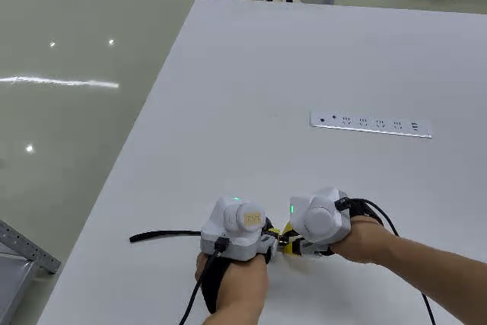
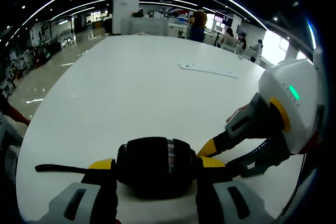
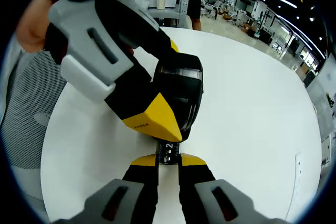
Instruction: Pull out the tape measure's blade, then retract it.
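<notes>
Head view: the left hand-held gripper [image 1: 266, 243] and right hand-held gripper [image 1: 295, 244] meet tip to tip near the front edge of the white surface [image 1: 251, 89]. The tape measure sits between them, mostly hidden. Its black strap [image 1: 160, 235] trails off to the left, and a power strip [image 1: 370, 123] lies well apart, farther back.

Left gripper view: the jaws are pressed onto both sides of the tape measure [image 2: 157, 167], clamping its black case. The right hand-held gripper reaches in from the right.

Right gripper view: the jaws are pinched on the blade [image 3: 169, 153]. Only a short length is out, and the "2" mark is just beside the case mouth.

Risks, as I judge them: the pinch is close to the blade's end, so a quick pull could slip off and let the blade snap back. A pull off line could twist the rounded case in the left jaws. Releasing a fully extended blade all at once would let it whip in.
</notes>
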Motion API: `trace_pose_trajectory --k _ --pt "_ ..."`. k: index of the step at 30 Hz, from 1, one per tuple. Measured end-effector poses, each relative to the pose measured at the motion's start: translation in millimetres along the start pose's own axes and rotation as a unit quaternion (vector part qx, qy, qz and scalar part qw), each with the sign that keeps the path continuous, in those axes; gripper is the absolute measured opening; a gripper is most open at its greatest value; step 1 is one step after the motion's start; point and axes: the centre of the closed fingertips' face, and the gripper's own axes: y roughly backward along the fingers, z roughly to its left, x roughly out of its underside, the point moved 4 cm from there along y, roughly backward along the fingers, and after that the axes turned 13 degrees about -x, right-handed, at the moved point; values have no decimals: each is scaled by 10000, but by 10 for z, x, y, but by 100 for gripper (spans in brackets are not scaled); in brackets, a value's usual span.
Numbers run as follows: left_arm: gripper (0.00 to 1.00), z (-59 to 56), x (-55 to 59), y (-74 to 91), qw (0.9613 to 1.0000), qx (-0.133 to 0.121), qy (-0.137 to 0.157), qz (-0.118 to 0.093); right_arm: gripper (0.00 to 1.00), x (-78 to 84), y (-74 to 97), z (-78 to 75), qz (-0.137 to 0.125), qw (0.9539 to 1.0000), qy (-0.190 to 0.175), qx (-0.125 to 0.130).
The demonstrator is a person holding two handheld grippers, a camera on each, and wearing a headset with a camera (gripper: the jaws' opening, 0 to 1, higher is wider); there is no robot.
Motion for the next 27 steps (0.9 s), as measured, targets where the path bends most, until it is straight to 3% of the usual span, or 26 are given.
trace_pose_trajectory --k 27 --pt "56 10 0 -8 10000 35 43 25 14 -61 -46 -34 -26 10000 -1 -77"
